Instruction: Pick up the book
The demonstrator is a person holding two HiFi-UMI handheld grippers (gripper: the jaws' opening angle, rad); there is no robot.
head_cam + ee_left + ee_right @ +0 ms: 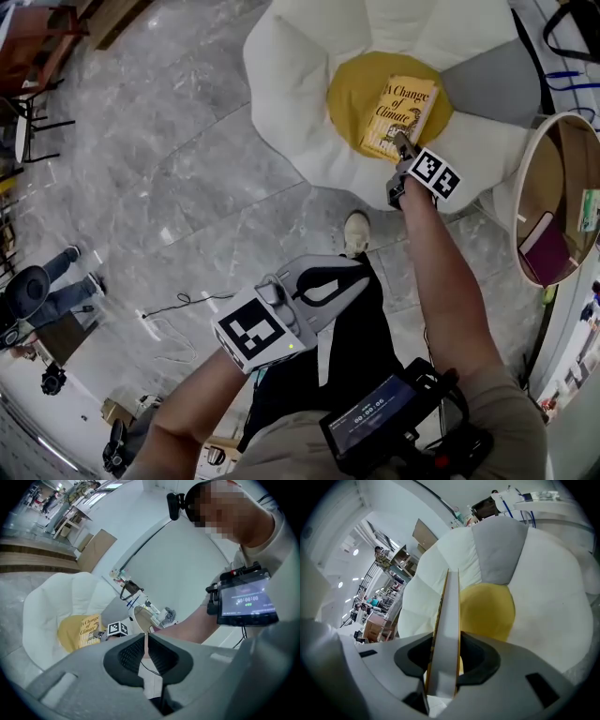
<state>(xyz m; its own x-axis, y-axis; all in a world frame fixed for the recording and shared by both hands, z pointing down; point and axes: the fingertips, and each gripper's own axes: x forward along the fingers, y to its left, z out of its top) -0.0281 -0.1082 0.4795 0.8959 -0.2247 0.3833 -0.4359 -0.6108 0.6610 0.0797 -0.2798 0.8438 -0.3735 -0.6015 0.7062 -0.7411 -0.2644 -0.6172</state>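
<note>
Task item: the book (401, 114), a yellow-covered paperback, is over the yellow centre (354, 94) of a white petal-shaped seat (300, 122).
Right claw (405, 145): pinching the near edge of the book. The right gripper view shows the page block edge-on between the two pads (474, 656), with both pads pressed against the covers.
Left claw (337, 281): pressed together with nothing in it, held back near the person's body and well apart from the seat. It takes no part in the grasp.
Completed: approach and grasp. The book is gripped on one edge.
Lift status: judged to be at an early stage. In the right gripper view the yellow centre shows past one cover with space between, so the gripped end looks raised. Whether the far edge is still on the cushion cannot be told.
Remaining: carry the book clear of the seat. It is held by one edge only, so it may sag or pivot in the pads.
Cover text: "A Change of Climate", readable in the head view. The smaller print below the cover picture is too small to read.
Other markings: black-and-white square markers on both gripper cubes. A chest-mounted screen (384, 417) shows a row of timer digits, blurred.
</note>
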